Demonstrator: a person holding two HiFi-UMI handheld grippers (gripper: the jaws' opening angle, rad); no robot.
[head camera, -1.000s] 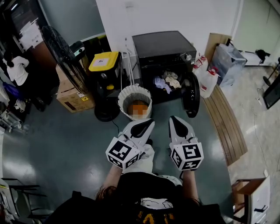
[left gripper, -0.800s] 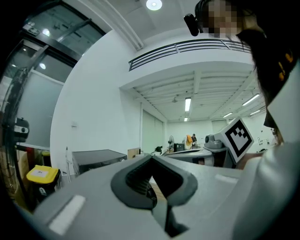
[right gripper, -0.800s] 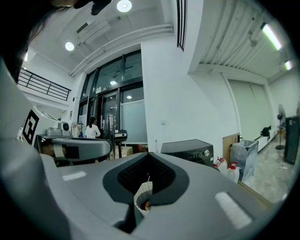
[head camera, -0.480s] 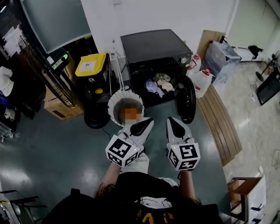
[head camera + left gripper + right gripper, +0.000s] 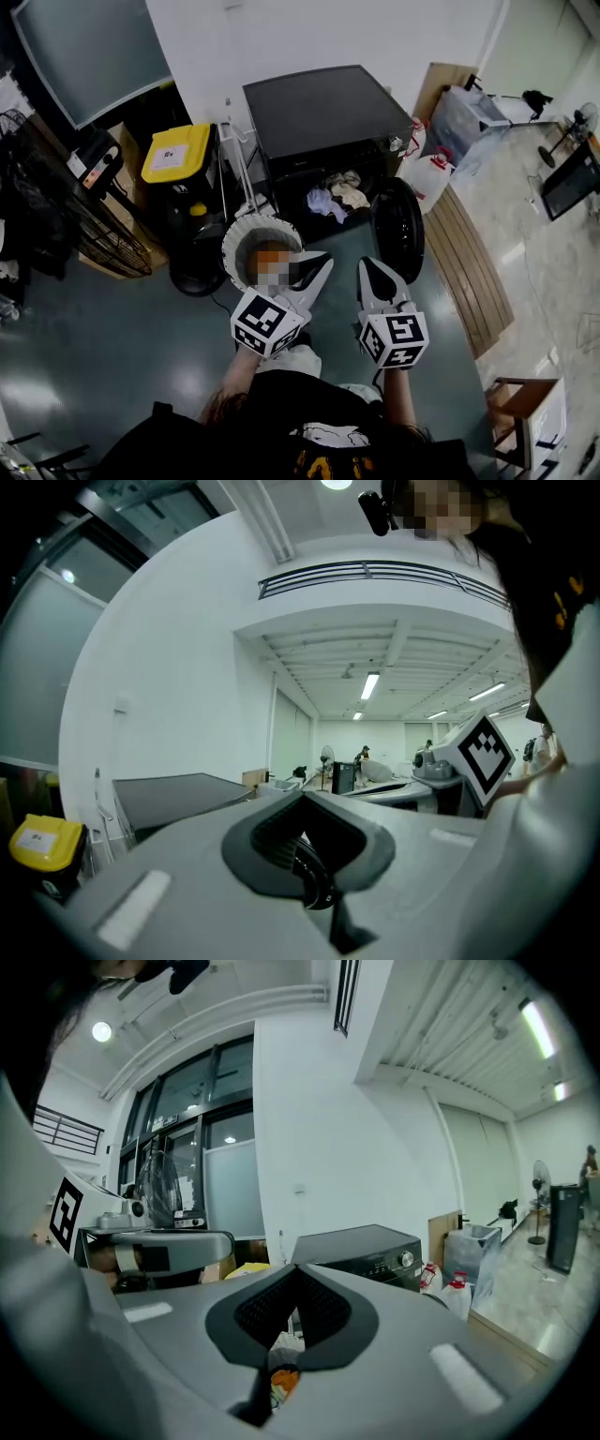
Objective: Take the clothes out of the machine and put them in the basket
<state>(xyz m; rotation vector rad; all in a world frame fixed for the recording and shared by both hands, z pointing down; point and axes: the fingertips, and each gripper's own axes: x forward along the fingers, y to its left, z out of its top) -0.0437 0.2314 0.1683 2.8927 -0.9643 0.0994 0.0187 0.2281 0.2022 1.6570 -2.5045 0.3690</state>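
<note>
Starting far left in the head view: got a big dark fan, then a black bin with a yellow lid up against the wall. Just right of that, seeing the white basket upright on the floor with something orange inside, blurred over, so can't say what. Next, got the left gripper hovering just in front of the basket, jaws pressed together with nothing between them. Same deal for the right gripper alongside it, with jaws closed tight and nothing held. Looking past both to the black machine against the white wall, right beside the basket, with its round door swung wide open to the right. Can make out the clothes piled inside the drum, pale and purplish bits showing, none grabbed yet. Further right, spotting white jugs next to the machine, a clear plastic box behind them, and wooden planks flat on the floor.
</note>
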